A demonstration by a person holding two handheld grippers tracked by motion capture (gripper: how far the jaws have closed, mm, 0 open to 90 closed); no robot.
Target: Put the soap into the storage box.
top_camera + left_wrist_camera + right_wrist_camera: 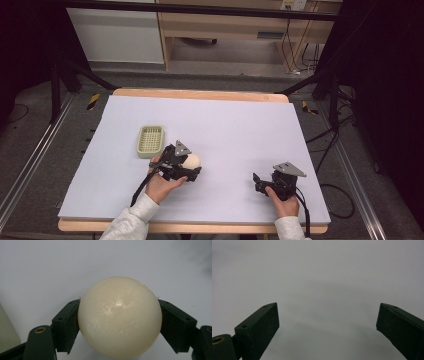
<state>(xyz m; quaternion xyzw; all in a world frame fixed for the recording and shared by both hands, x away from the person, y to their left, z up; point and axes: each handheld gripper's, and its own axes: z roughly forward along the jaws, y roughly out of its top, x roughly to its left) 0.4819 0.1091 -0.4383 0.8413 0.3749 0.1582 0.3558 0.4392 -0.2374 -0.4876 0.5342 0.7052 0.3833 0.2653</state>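
Clamping the cream ball (pixel 119 317) tight between both pads of the left gripper (pixel 187 169), just right of the green basket (pixel 150 140); idling the right gripper (pixel 260 183) well off to the side, jaws gaping wide over the bare lilac table cover (pixel 240 125).

my table (pixel 150 93) is a wooden top with its edge showing along the far and near sides, covered almost wholly by a pale lilac sheet (pixel 235 130). directly on that sheet, toward my left and about midway across its depth, lies a small light green basket (pixel 150 140) with a gridded bottom, its long side running away from me. the sheet stays smooth and flat around it.
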